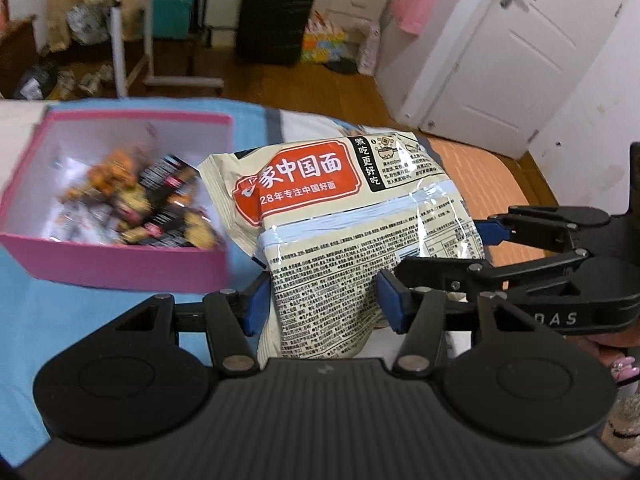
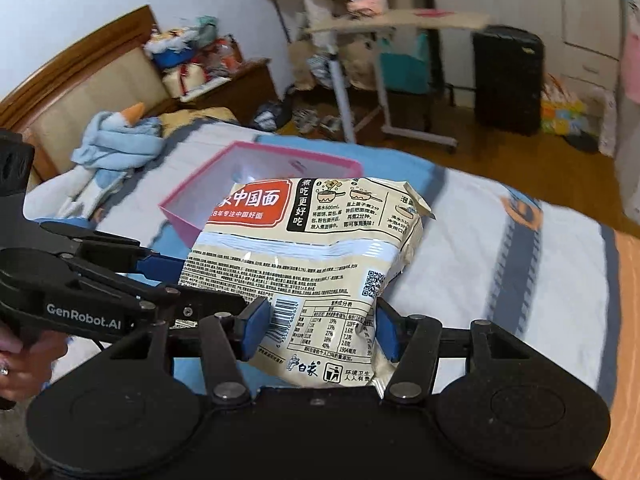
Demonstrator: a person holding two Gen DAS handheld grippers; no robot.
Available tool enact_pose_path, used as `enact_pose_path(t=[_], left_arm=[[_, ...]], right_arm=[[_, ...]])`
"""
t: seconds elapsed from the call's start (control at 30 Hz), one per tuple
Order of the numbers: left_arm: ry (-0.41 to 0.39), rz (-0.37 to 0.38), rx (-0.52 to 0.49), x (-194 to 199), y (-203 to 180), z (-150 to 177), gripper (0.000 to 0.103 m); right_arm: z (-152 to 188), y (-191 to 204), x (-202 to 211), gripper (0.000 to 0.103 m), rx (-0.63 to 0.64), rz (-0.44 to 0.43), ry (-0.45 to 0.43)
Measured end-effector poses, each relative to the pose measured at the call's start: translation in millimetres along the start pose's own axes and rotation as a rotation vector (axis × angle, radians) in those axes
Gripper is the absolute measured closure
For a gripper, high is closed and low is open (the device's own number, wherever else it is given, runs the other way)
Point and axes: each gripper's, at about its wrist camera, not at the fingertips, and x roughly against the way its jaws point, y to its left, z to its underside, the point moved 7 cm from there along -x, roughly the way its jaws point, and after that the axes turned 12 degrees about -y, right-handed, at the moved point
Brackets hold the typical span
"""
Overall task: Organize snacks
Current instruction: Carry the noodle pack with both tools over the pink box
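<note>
A large cream noodle bag point(image 1: 340, 216) with a red label hangs above the bed, gripped from two sides. My left gripper point(image 1: 324, 304) is shut on its lower left part, blue pads pressing both faces. In that view my right gripper point(image 1: 444, 246) comes in from the right and clamps the bag's right edge. The right wrist view shows the same noodle bag point(image 2: 304, 256) with my right gripper point(image 2: 320, 330) shut on its bottom edge and my left gripper point(image 2: 196, 284) clamped on its left side. A pink box point(image 1: 120, 268) holding several small snack packets sits on the bed to the left of the bag, seen again as the pink box point(image 2: 180, 216) behind it.
The bed carries a blue and white cover point(image 2: 500, 280) and an orange mat point(image 1: 480, 168). A blue plush toy point(image 2: 116, 148) lies near the headboard. On the wooden floor beyond stand a rolling side table point(image 2: 360, 80), a black suitcase point(image 1: 276, 16) and a white door point(image 1: 516, 60).
</note>
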Motion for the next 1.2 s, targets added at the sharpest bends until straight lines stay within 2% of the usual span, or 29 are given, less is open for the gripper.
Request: enact_pose_path(t=[0.13,0.27,0.4,0.57,0.67,0.87,1.2], left_arm=[[-0.065,-0.064,-0.020,21.3,31.3,-15.6,0.049],[-0.084,-0.131,0.004,27.1,70.2,-30.8,0.049],[-0.076,-0.172,0.043,20.5,112.6,-41.4,0.049],[-0.074,-0.195,0.060,-7.6,155.5,-53.5,0.049],[-0.070,-0.179,0.053,-28.7,176.8,-56.5,0.049],[-0.031,-0.175,0.104,-71.6,213.0,-50.3,0.049],[-0.064,-0.198,0.031,-76.5,208.9,-43.2,0.049]], right_arm=[[-20.6,24.4,-21.7,0.041,0.028,-0.061,-0.038],[-39.4,46.0,-55.3,0.041,0.048,-0.125,-0.047],[-53.7,59.3,-93.6,0.041,0.050,-0.164,-0.020],[-60.7,61.7,-143.7,0.041,0.005,-0.179,0.029],[-59.5,57.2,-167.6,0.041,-0.027,-0.158,0.041],[-44.7,58.5,-204.3,0.044,-0.066,-0.084,0.056],[-32.6,57.7,-207.2,0.047,-0.081,-0.038,0.049]])
